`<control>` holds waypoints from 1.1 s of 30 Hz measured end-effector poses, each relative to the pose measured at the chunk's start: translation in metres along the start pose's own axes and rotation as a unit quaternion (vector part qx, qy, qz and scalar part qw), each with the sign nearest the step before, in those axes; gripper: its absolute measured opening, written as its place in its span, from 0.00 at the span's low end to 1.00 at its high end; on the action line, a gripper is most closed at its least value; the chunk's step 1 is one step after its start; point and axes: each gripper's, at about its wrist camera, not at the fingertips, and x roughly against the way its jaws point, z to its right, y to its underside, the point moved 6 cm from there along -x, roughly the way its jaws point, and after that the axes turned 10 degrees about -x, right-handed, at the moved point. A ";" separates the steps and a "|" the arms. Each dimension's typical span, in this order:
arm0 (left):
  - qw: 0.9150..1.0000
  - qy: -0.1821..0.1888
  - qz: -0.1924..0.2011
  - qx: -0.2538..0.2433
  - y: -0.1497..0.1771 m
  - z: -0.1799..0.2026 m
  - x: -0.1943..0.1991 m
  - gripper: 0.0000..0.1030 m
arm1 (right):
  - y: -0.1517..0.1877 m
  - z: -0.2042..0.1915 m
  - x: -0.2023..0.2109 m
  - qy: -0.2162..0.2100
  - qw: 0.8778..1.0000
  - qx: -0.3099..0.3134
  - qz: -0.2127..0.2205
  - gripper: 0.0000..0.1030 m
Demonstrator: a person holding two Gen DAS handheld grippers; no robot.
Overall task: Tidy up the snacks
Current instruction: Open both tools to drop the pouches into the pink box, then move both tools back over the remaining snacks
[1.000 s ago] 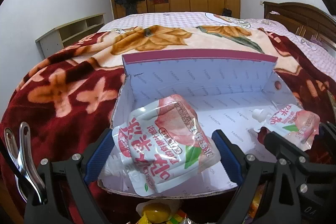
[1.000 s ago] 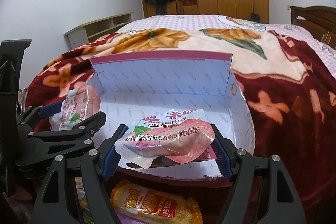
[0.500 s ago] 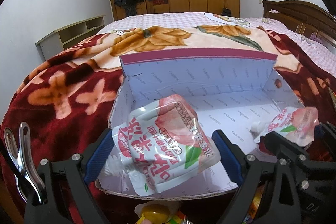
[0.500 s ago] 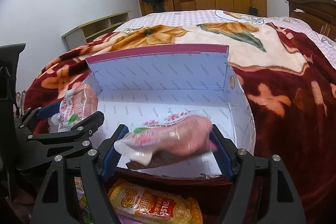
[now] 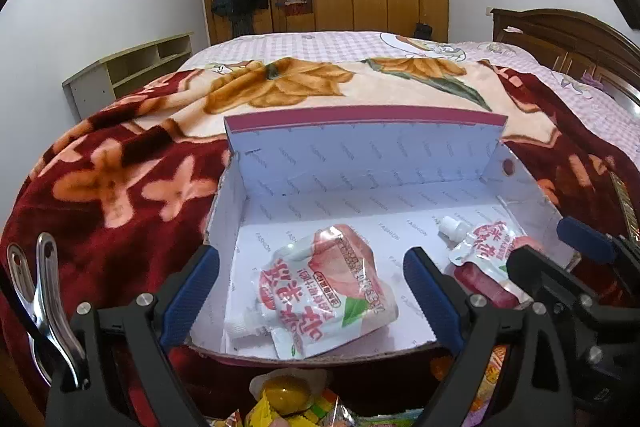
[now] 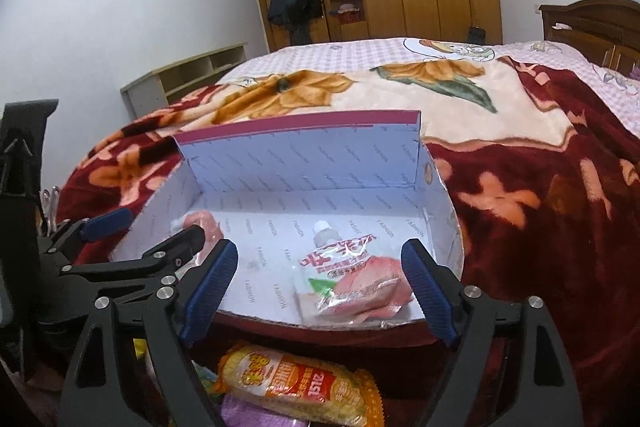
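Note:
A white open box with a maroon rim lies on the bed blanket. Two pink-and-white spouted jelly pouches lie on its floor. One pouch lies between the fingers of my left gripper, which is open and not touching it. The other pouch lies at the box's right, between the fingers of my right gripper, also open. In the right wrist view the left pouch is partly hidden behind the left gripper's finger.
More snacks lie below the box's near edge: a yellow jelly cup and an orange-yellow packet on a purple one. A metal clip sits at the left. The red floral blanket surrounds the box.
Both grippers have opened and let go of their pouches, which have dropped onto the box floor. Both grippers have moved slightly back and up.

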 end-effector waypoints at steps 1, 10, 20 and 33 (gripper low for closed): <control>1.000 0.000 0.001 0.000 0.000 0.000 0.003 0.93 | 0.000 0.000 0.002 -0.004 1.000 -0.004 0.001 0.83; 1.000 0.003 0.001 0.007 0.005 -0.003 0.020 0.93 | 0.004 -0.004 0.021 -0.014 1.000 -0.008 0.006 0.84; 1.000 0.002 0.006 0.014 0.015 -0.006 0.041 0.93 | 0.015 -0.012 0.038 -0.022 1.000 -0.002 0.004 0.84; 0.999 0.008 0.000 0.031 0.039 -0.011 0.059 0.93 | 0.033 -0.017 0.054 -0.021 1.000 0.004 -0.002 0.84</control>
